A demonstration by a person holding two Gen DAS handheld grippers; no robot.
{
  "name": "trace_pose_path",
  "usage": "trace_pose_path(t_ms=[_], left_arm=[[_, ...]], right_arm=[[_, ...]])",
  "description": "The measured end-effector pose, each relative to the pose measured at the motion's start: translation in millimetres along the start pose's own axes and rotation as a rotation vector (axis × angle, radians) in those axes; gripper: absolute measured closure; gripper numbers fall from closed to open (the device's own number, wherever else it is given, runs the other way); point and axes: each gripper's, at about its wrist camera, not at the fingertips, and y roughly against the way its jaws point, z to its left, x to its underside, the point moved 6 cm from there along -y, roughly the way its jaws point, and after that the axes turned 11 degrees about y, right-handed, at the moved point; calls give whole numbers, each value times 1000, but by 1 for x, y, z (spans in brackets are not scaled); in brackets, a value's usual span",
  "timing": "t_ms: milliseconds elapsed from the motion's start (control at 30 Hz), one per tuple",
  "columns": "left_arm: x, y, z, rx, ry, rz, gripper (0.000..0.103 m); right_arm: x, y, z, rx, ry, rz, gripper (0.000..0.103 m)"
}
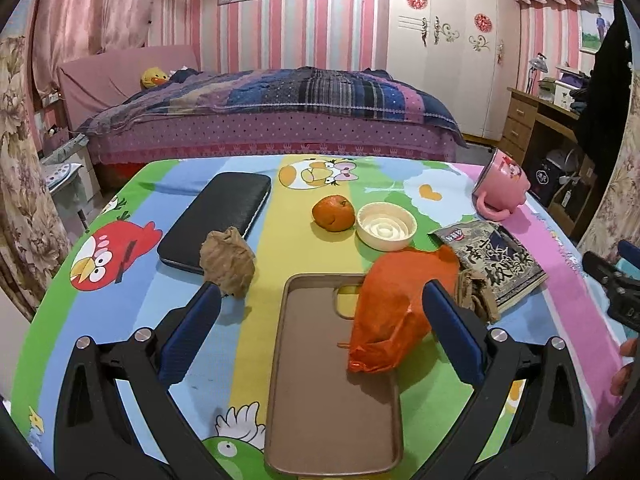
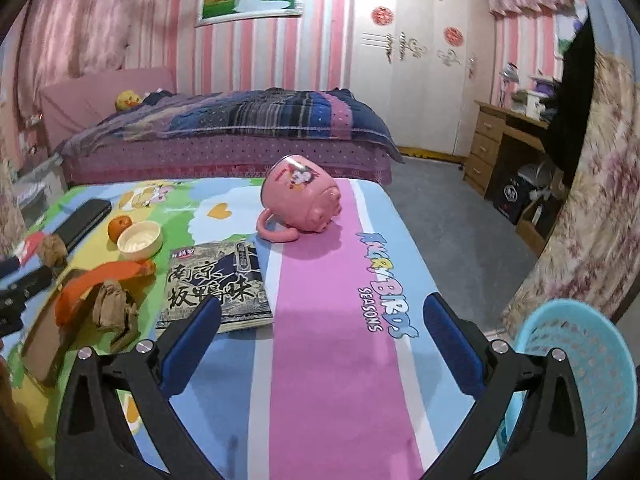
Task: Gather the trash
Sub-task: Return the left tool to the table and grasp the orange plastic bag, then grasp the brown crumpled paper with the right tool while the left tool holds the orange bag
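The left gripper (image 1: 320,332) is held spread wide with nothing grasped, above a brown phone case (image 1: 320,400) on whose far right corner an orange plastic bag (image 1: 392,312) is draped; a crumpled brown paper (image 1: 227,264) lies just beyond its left finger, touching a black wallet (image 1: 218,220). The right gripper (image 2: 322,336) is likewise spread and empty over the cartoon tablecloth (image 2: 332,360), with a snack packet (image 2: 218,288) near its left finger, a second brown paper wad (image 2: 112,308) beside that, a tipped pink mug (image 2: 304,200) farther off, and a blue basket (image 2: 588,380) seen beyond the table's right edge.

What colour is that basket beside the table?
Light blue basket, clearest in the right wrist view.
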Motion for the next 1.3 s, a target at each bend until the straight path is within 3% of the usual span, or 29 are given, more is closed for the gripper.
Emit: trace_pose_path(t_ms=[133,367,467,633,733,800,833,1000,1300], left_arm=[[5,1,-7,39,-9,29,6],[20,-7,-24,39,-100,69,6],[23,-12,-26,61,-100,99,13],[24,-23,-23,67,-74,133,16],[24,-27,-23,112,-53,156,32],[27,-30,-26,139,-59,186,56],[28,-31,-28,155,-63,198,62],[21,-17,-31,162,-96,146,90],[-1,8,8,130,-14,91,92]], right_arm=[[3,-6,-2,-8,-18,63,4],[4,0,-19,-21,-135,21,4],[6,-2,-23,-12,-168,35,4],[2,-3,-16,11,-159,32,4],[2,-6,-8,18,-126,48,4],[3,-7,-3,-5,-127,56,4],[3,-8,0,-31,-133,60,4],[1,-7,25,-111,-90,50,4],[-14,-1,94,-179,50,7,5]])
